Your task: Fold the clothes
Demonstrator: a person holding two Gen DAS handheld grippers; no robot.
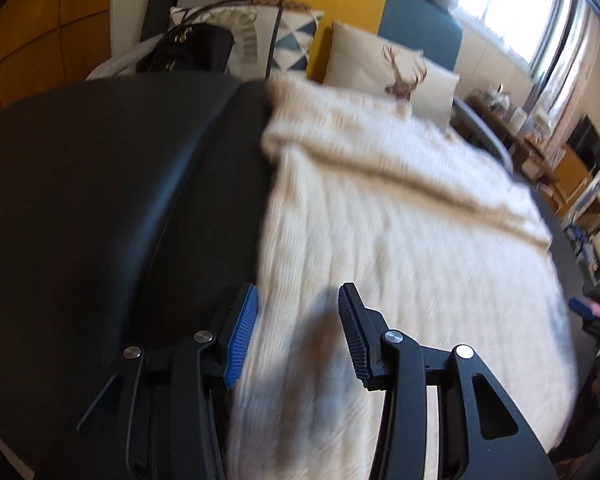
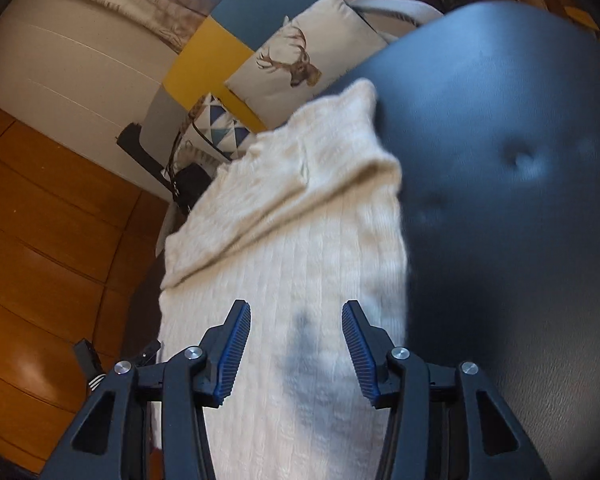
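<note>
A cream knitted sweater point(image 1: 380, 200) lies flat on a round black leather seat point(image 1: 100, 180), with one part folded across its far end point(image 2: 280, 184). My left gripper point(image 1: 298, 292) hovers open over the sweater's near left edge; its left pad sits above the line where knit meets leather. In the right wrist view my right gripper point(image 2: 295, 308) stands open over the sweater point(image 2: 300, 248), close to the edge that borders the black seat point(image 2: 520, 220). Neither has anything between its pads. Both views are blurred by motion.
Behind the seat are a deer-print pillow point(image 1: 380, 64), a triangle-patterned pillow point(image 1: 292, 36) and a black handbag point(image 1: 184, 50). A cluttered desk point(image 1: 540, 136) stands under a bright window point(image 1: 512, 0). Wooden flooring point(image 2: 40, 240) lies beside the seat.
</note>
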